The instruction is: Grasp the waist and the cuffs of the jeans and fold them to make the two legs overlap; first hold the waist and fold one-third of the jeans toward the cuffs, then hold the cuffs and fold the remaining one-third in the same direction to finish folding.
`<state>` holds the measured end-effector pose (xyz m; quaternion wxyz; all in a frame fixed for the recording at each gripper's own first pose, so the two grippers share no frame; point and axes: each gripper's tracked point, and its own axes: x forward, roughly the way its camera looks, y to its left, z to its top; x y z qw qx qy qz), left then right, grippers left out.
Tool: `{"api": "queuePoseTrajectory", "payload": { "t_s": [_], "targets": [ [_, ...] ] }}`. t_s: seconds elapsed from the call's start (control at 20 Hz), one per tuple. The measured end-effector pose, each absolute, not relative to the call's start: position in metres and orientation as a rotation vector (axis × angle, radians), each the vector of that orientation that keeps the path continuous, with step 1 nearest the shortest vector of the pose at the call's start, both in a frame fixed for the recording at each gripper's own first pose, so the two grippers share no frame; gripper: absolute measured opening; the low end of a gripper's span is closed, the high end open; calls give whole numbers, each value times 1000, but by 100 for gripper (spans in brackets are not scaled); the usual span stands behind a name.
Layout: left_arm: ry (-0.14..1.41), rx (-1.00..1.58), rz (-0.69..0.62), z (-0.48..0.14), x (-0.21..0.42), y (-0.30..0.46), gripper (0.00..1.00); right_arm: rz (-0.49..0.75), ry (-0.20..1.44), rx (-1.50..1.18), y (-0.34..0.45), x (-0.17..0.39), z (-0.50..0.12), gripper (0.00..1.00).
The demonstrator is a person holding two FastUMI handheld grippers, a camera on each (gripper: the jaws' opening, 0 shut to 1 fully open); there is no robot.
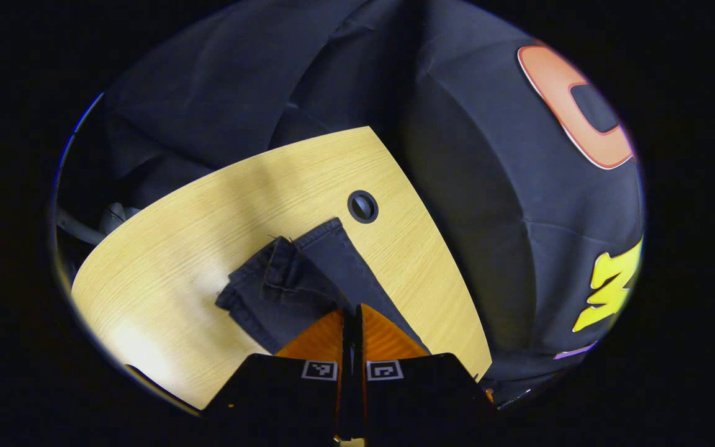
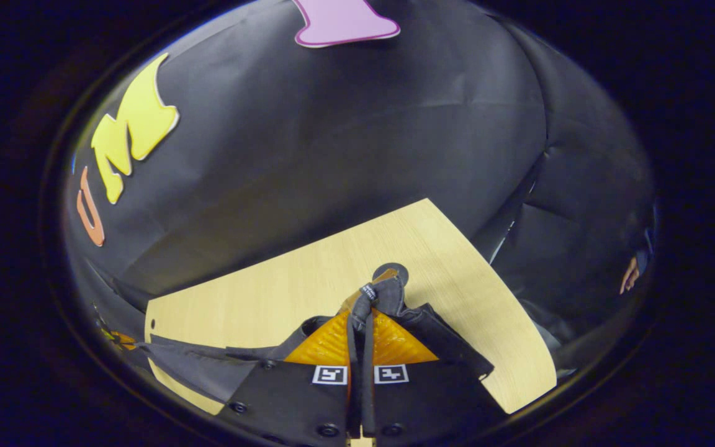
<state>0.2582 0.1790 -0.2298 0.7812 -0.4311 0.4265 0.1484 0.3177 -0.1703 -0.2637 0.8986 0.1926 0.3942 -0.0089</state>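
- In my left gripper view, the left gripper sits low over the wooden table, its two orange fingers drawn narrow, nearly together.
- A thin dark strip runs between those fingers; I cannot tell whether it is denim pinched there or just the gap, so I cannot say for sure that this gripper holds anything.
- The dark jeans lie on the table just ahead of the left gripper's tips, reaching away toward a round cable hole in the tabletop.
- The far end of the jeans shows the cuffs: one hem lies flat and straight near the hole, the other is bunched and partly turned over beside it.
- In my right gripper view, the right gripper has its fingers closed tight on a bundle of the jeans; a fold of dark fabric with a belt loop stands up from between the tips.
- This looks like the waist end, lifted off the table, with cloth hanging down on both sides of the fingers.
- More of the jeans trails off to the left of this view as a long, flat, taut strip across the near edge of the table.
- The lifted waist partly covers the cable hole behind it.
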Motion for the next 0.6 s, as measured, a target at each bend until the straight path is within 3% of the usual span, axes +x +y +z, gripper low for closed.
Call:
{"api": "queuePoseTrajectory", "payload": {
  "t_s": [0.35,0.5,0.6],
  "targets": [
    [981,-869,355,-279,279,173,4,-36,842,298,-161,339,-305,0],
    [1003,-864,365,-285,277,169,10,-50,838,270,-163,338,-303,14],
    [1011,-854,354,-282,276,164,22,-59,825,261,-167,344,-300,22]
  ]
}}
